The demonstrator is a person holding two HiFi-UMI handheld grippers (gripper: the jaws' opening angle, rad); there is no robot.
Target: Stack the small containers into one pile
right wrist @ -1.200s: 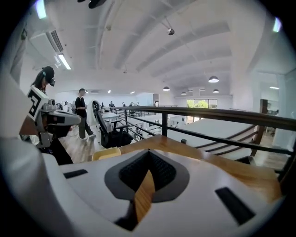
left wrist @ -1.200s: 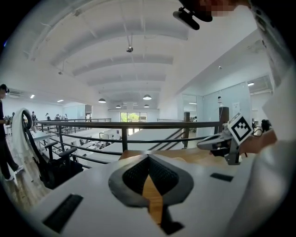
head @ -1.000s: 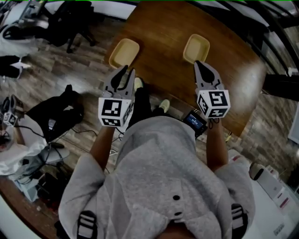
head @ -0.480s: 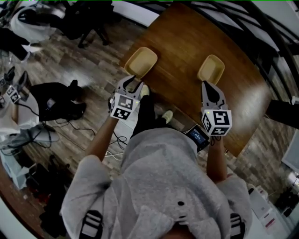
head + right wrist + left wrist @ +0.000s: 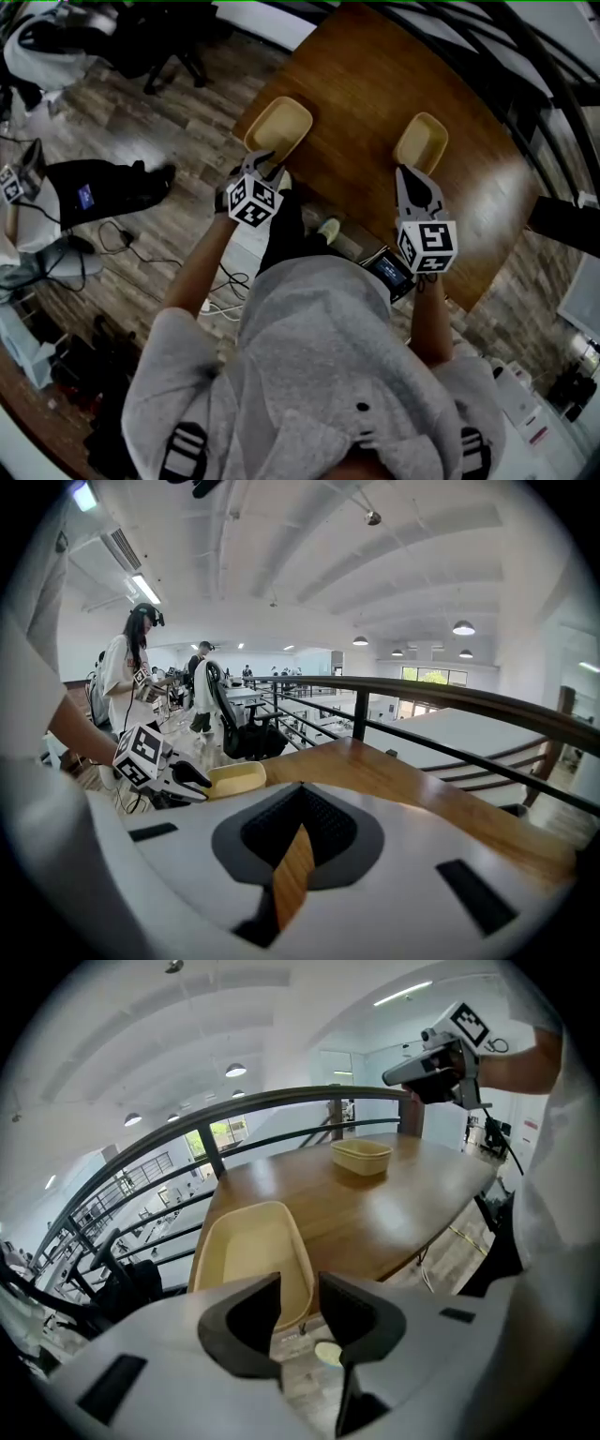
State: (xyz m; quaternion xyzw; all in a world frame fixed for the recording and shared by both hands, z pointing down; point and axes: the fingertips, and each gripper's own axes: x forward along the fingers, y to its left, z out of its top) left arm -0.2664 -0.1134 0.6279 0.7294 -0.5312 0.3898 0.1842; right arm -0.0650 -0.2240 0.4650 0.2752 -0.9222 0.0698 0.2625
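The left tool (image 5: 265,161) is hanging with its jaws spread wide, having just been opening, and nothing is sitting between them (the left beige container (image 5: 278,125) is showing just beyond the gap, at the table's corner). The right tool (image 5: 405,172) is hovering with jaws closed and empty, near the right beige container (image 5: 421,142). Both containers are lying well apart on the wooden table (image 5: 375,75).
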